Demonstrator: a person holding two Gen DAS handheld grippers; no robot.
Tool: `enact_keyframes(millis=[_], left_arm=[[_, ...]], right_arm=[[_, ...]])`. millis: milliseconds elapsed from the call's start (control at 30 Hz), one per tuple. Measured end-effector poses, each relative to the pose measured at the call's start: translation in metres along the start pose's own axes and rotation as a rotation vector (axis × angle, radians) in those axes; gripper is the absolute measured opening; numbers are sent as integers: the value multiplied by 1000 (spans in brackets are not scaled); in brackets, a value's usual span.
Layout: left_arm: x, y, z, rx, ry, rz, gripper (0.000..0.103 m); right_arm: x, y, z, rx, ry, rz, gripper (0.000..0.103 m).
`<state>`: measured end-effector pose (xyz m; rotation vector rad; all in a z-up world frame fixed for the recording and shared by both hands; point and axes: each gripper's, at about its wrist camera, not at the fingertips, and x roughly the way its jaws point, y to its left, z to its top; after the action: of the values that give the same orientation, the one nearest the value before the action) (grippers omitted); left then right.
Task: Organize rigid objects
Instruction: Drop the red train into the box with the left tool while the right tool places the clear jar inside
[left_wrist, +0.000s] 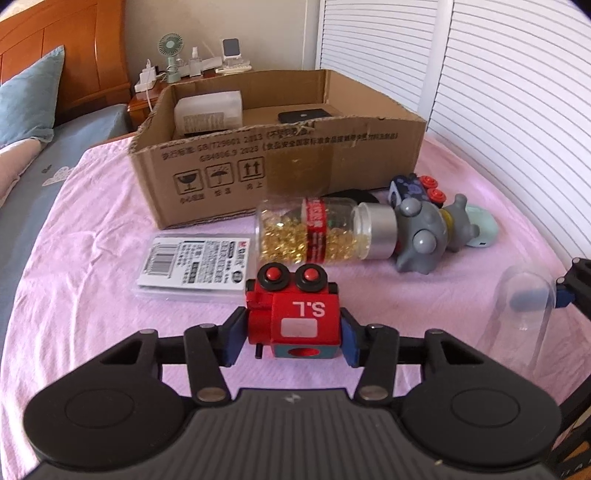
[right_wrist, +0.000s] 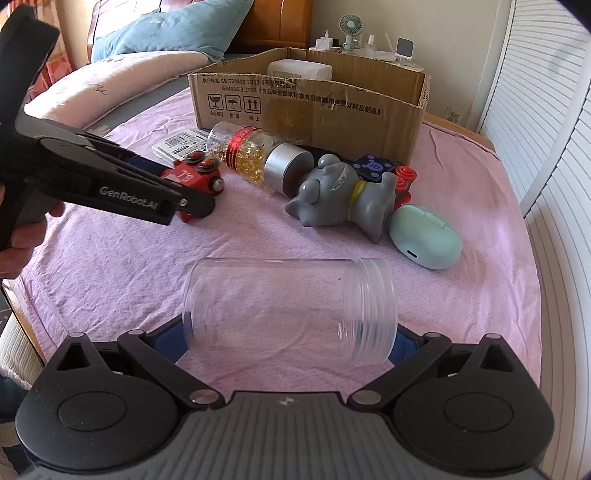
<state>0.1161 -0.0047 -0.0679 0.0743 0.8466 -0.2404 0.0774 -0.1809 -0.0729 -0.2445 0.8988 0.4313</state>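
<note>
Ahead of both: cardboard box (left_wrist: 280, 147) on the bed; right hand-held gripper (right_wrist: 291, 332) clamped on a slick clear jar (right_wrist: 291, 310), liable to squirt out; left hand-held gripper (left_wrist: 293, 332) pinching red toy train (left_wrist: 293, 314), prone to twisting loose.

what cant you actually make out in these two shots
- Box contents: near wall hides most in both views; only a white container and a dark flat item show.
- Blue toy: mostly hidden behind the grey figure.
- Right gripper pads: the clear jar covers them in the right view.
- Card print: too small.
- Red train: partly behind the left gripper in the right view.
</note>
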Motion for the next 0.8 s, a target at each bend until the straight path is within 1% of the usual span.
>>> enact_keyframes(millis=[167, 267, 333, 433, 667, 800], left_arm=[[-10, 9, -10, -2, 5, 12, 50], [-14, 14, -15, -12, 1, 18, 50], [-15, 14, -16, -12, -4, 19, 50], [-15, 14, -17, -8, -10, 19, 51], [-14, 15, -15, -2, -8, 15, 52], [-13, 15, -13, 2, 4, 10, 51]], right_arm=[[1, 0, 3, 14, 29, -15, 103], [0, 2, 9, 30, 63, -44, 103], [-3, 3, 13, 33, 61, -69, 103], [-8, 5, 19, 47, 54, -66, 103], [-12, 15, 29, 45, 73, -107, 103], [-12, 18, 32, 33, 88, -146, 93]])
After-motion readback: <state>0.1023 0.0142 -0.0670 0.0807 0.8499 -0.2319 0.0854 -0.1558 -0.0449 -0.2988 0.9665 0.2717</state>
